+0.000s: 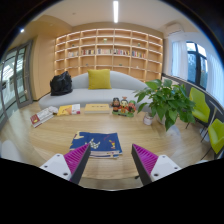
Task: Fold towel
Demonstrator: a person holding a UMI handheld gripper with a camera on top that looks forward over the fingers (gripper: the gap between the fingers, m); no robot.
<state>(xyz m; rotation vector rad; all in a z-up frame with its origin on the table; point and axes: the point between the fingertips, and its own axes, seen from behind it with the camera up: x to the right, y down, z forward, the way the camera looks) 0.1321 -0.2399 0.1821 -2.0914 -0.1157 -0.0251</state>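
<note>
A folded blue towel (97, 142) with a coloured print lies on the wooden table (120, 128), just ahead of my left finger and partly between the fingers. My gripper (110, 160) is open and empty. Its purple pads (76, 157) stand wide apart above the table's near part. The towel's near edge sits close to the left fingertip, with no contact.
A potted green plant (163, 100) stands at the right on the table. Small figures (122, 104), books (69, 110) and a tray (96, 107) lie at the far side. A grey sofa (95, 90) with a yellow cushion and shelves stand behind. Green chairs (203, 108) stand at the right.
</note>
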